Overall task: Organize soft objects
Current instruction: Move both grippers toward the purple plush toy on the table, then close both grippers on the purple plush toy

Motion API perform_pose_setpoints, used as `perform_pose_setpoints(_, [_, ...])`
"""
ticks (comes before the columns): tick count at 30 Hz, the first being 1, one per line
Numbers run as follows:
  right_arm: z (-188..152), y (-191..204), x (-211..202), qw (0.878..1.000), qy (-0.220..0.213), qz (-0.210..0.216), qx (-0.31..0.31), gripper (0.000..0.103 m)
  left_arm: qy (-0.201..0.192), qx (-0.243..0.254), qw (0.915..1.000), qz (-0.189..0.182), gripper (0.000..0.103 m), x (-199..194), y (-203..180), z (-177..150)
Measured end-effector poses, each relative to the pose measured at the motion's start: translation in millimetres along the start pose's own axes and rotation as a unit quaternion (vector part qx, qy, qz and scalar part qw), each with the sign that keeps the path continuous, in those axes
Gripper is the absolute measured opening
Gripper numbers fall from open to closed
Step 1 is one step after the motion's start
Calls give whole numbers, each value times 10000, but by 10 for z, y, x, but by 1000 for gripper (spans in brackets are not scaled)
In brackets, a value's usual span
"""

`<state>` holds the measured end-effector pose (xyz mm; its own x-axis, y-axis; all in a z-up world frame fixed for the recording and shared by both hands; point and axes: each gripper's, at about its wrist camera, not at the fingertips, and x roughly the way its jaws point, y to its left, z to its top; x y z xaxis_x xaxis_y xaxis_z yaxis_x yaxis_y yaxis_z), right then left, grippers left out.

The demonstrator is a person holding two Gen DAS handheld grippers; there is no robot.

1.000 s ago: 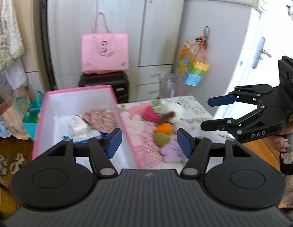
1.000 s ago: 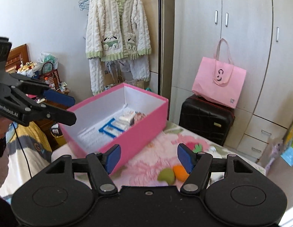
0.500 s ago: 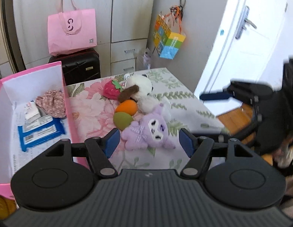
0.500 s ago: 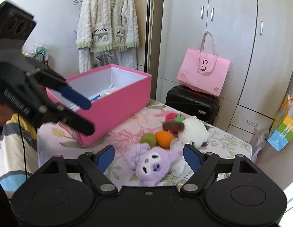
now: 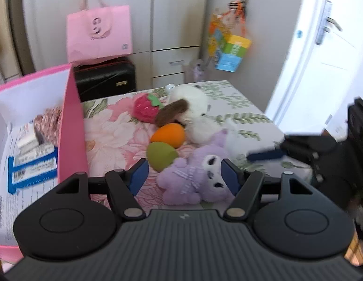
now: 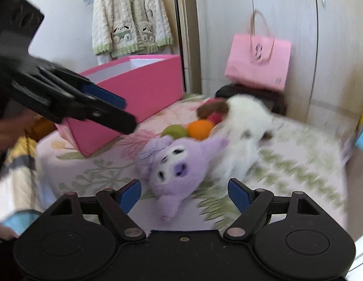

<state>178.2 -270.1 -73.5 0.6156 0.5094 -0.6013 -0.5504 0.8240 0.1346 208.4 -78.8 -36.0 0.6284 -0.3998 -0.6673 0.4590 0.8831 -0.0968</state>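
Your pink box point(image 5: 71, 126) runs off the left wrist view's left edge, so part of its contents stays unseen. In the right wrist view the white plush dog point(image 6: 247, 126) is smeared by blur, and the strawberry plush point(image 6: 215, 117) is mostly hidden behind it.

L gripper point(image 5: 183, 175): jaws apart, blue pads point(image 5: 139, 175) facing each other, nothing pressed between them; body tilted fwd and down. Seen from the R wrist cam it comes in from the upper left point(image 6: 111, 112), fingers stacked one over the other, a hand point(image 6: 8, 126) gripping its rear at the left edge, blurred. R gripper point(image 6: 185, 193): jaws wide apart, just been opening, pads clear of anything; tilted down. In the L wrist cam it shows at the right edge point(image 5: 270, 154), blurred.
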Motion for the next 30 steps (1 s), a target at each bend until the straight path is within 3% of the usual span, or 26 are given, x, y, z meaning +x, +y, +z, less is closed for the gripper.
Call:
perform_pose_setpoints(2, [-34,20,94,9997,187,128,110,84,13,-201,9998,35,67,98,41,-34])
perform_pose_setpoints(6, [-69,131,205,9996,279,-36,-49,84,-129,-513,9983,243,67,236,119,-121])
perform_pose_setpoints(14, [-137,303,327,9978,-175,-639,82,84,53,-880,9961,0,64,450,242,-233])
perform_pose_setpoints(18, [-141,292,363,9944,-394,-916,353,77,82,-1033,9944,-193,52,453,263,-292])
perform_pose_setpoints(22, [-174,299,396,9933,-500,-854,598,67,73,-1045,9940,-302,46,477,261,-306])
perform_pose_setpoints(26, [-213,433,432,9916,-494,-1176,191,64,27,-919,9952,-343,37,459,219,-307])
perform_pose_setpoints(30, [-191,445,424,9911,-464,-1229,225,63,14,-799,9962,-339,35,432,165,-323])
